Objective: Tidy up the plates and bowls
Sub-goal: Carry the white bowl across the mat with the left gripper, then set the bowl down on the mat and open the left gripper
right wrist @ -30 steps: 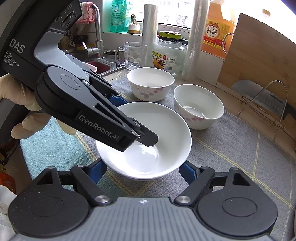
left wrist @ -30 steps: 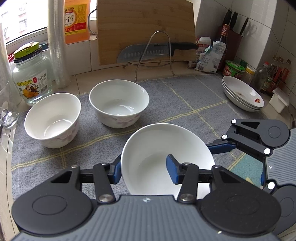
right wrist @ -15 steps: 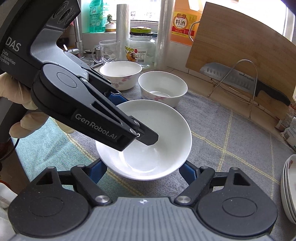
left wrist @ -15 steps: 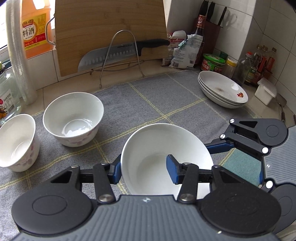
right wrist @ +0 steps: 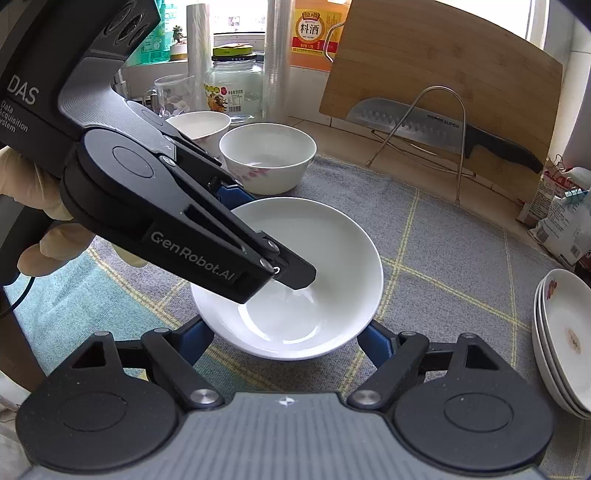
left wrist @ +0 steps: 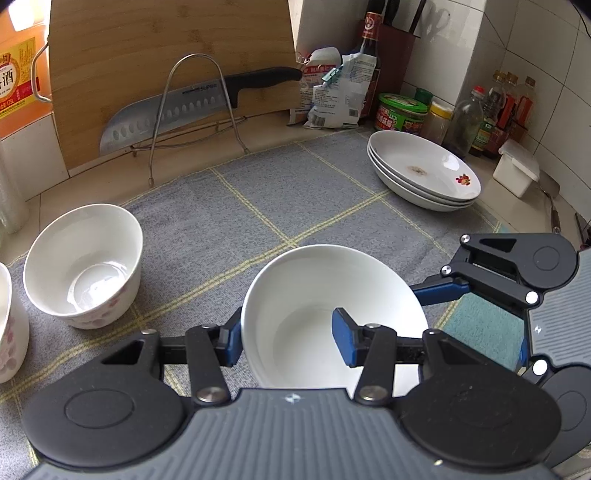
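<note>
plate stack (left wrist: 424, 173) nearer, bowl (left wrist: 325, 295) gripped

Bright, daylit from the blown-out window (right wrist: 535, 18), softly shadowed, sharp throughout, strongly bowed at the fisheye edges.

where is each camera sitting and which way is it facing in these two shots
Left wrist: rides the left tool, facing across the grey mat to the cutting board and plate stack; one finger sits inside the white dish, one outside its rim; the right tool's linkage shows at right.
Right wrist: rides the right tool, facing the window end and floral bowls; its fingers flank the dish without clearly touching; the left tool and a gloved hand show.
Shared: dish, knife, board, plates, nearer bowl.
</note>
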### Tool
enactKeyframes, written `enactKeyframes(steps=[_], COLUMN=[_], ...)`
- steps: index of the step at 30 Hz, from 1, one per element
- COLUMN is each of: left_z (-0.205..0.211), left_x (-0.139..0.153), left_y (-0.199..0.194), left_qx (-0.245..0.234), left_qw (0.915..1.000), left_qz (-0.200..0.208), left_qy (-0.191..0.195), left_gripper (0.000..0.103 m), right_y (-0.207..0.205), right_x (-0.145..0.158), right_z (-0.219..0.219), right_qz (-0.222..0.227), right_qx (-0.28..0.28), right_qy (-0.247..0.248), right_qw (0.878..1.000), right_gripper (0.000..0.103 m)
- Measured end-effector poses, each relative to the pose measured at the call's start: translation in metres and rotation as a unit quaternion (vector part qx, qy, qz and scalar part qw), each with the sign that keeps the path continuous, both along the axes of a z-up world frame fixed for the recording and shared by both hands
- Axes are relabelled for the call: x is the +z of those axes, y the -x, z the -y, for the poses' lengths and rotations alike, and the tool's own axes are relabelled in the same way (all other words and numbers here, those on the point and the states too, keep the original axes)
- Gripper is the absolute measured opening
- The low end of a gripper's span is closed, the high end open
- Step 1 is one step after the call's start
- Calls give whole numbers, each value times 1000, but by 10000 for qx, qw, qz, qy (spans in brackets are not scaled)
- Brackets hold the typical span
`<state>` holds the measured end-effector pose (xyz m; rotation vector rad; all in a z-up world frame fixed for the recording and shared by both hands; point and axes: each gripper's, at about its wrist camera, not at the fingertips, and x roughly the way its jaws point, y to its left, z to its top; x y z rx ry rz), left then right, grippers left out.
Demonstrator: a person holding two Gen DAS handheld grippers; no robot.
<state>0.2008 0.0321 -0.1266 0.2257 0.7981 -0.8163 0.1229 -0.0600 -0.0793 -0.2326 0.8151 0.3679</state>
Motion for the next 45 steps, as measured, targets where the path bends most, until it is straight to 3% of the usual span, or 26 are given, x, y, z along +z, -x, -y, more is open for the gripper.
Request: enactKeyframes(steps=[25, 28, 30, 32, 39, 45], left_z=[14, 14, 13, 12, 1, -14], left_x=[-10, -10, -8, -6, 5, 12], left_y=[-11, -10, -9, -7, -1, 9], left_qx=[33, 24, 42, 65, 234, 529], left_qw=[9999, 9999, 9999, 9998, 9986, 9961], left_qz=[-124, -79, -22, 81, 329, 627], left_qy=[81, 110, 144, 170, 337, 331], left_gripper=[48, 55, 74, 81, 94, 96], right_y=[-9, -8, -6, -6, -4, 0], right_x=[-10, -10, -6, -3, -2, 3], right_z=[16, 16, 18, 20, 22, 23], right_qz=[-151, -115, 7, 4, -16, 19], right_qx=[-265, -261, -281, -293, -351, -352], right_qy=[-81, -106, -165, -243, -250, -309], right_qw=[9995, 9995, 9995, 9993, 9991, 9989], right_gripper=[88, 92, 103, 103, 103, 103])
